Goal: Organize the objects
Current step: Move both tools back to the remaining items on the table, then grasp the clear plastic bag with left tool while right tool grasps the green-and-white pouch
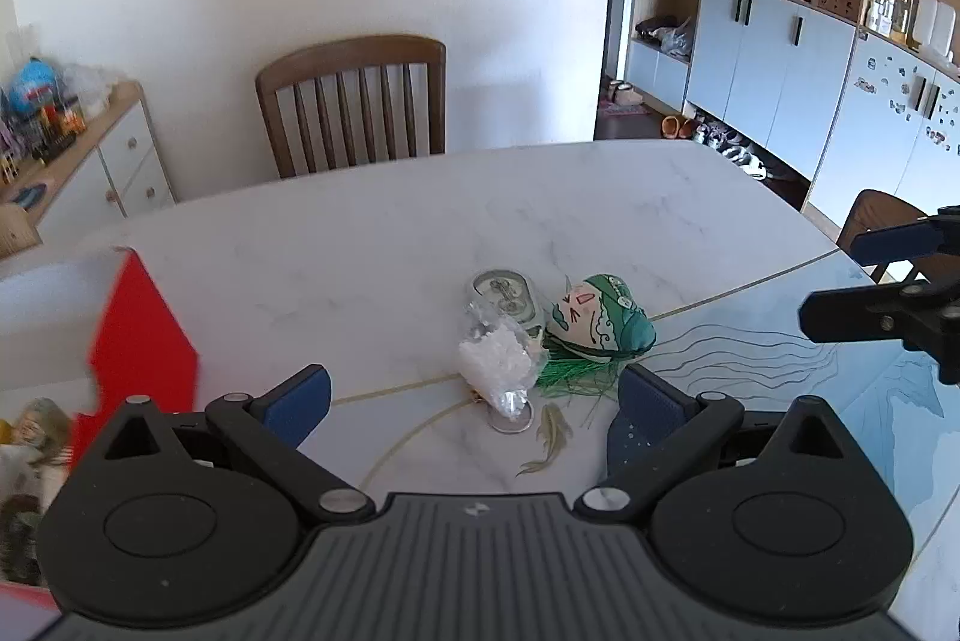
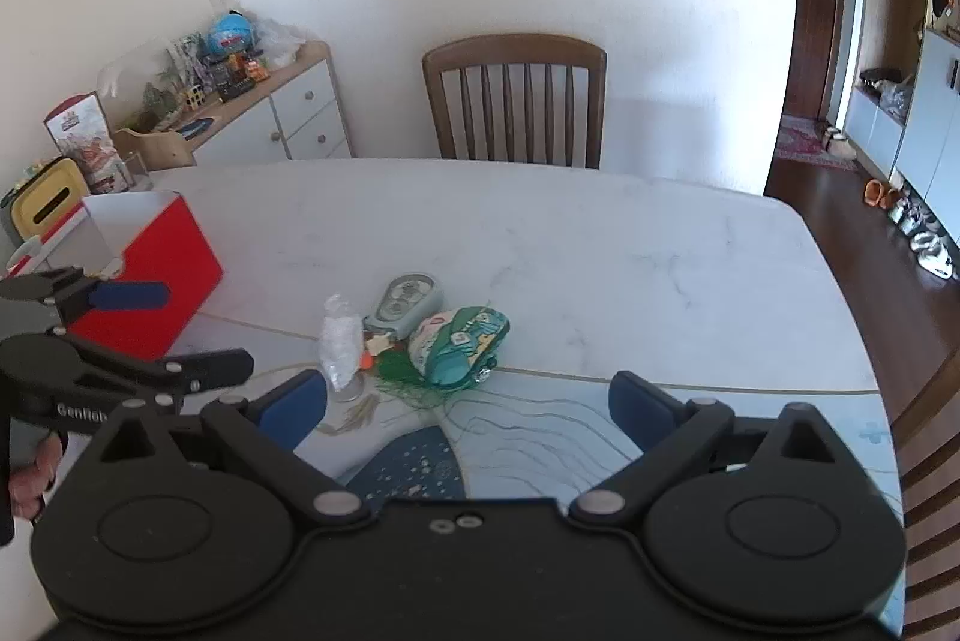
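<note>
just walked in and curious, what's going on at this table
A person is holding a pair of tongs in each hand over a white table, set to tidy up. Both the left tongs and the right tongs are open and empty. In front of them lie a clear bag of white stuff, a grey-green case and a green painted doll head, clustered together. An open red box stands to the left. Nothing is picked up yet.

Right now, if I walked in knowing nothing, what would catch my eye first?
Probably the bright red box standing open at the left end of the marble table. Next, the small cluster mid-table: a green painted mask-like toy, a grey case behind it, and a clear bag of white stuff. Both grippers, left and right, hang open and empty.
</note>
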The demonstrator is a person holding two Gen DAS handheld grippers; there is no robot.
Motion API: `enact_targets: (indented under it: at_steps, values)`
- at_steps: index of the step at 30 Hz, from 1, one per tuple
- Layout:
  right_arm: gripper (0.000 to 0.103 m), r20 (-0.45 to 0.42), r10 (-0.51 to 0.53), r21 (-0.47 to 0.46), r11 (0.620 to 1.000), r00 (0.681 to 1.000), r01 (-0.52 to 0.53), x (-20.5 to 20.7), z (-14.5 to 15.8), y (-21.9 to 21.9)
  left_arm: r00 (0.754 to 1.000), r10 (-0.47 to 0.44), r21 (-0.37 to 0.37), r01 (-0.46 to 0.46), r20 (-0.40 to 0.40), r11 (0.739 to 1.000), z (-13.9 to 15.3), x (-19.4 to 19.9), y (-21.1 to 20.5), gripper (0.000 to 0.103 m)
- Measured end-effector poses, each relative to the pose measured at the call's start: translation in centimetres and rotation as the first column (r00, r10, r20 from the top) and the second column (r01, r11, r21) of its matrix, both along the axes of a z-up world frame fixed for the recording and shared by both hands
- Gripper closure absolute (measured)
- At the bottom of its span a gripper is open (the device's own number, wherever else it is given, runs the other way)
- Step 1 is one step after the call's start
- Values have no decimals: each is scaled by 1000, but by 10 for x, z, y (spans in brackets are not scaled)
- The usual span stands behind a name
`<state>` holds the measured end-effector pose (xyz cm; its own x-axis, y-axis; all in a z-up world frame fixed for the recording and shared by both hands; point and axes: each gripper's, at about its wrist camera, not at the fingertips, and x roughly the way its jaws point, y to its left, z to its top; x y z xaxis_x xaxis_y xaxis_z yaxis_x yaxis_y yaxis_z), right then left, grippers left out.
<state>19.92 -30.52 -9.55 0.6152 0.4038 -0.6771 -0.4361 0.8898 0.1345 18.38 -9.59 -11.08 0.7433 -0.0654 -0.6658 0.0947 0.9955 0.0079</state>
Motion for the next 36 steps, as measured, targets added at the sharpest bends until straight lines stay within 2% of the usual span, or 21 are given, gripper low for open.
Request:
enact_targets:
  at_steps: [13,27,29,32,36]
  values:
    - [8,-80,12,-2,1000,997,-12,56,-42,22,995,64,-16,-65,-80,998,-44,46,4,0]
    - [23,-201,-29,109,993,979,51,98,-72,40,990,52,-113,-67,-131,991,-66,70,2,2]
    - [26,-224,-33,128,990,974,63,101,-76,41,991,48,-121,-64,-128,991,-66,72,1,4]
    - [31,-249,-28,153,986,968,68,105,-81,43,990,33,-139,-52,-139,989,-67,76,-1,18]
    - [38,-258,-28,160,985,966,71,107,-83,45,988,15,-162,-40,-152,986,-68,79,0,42]
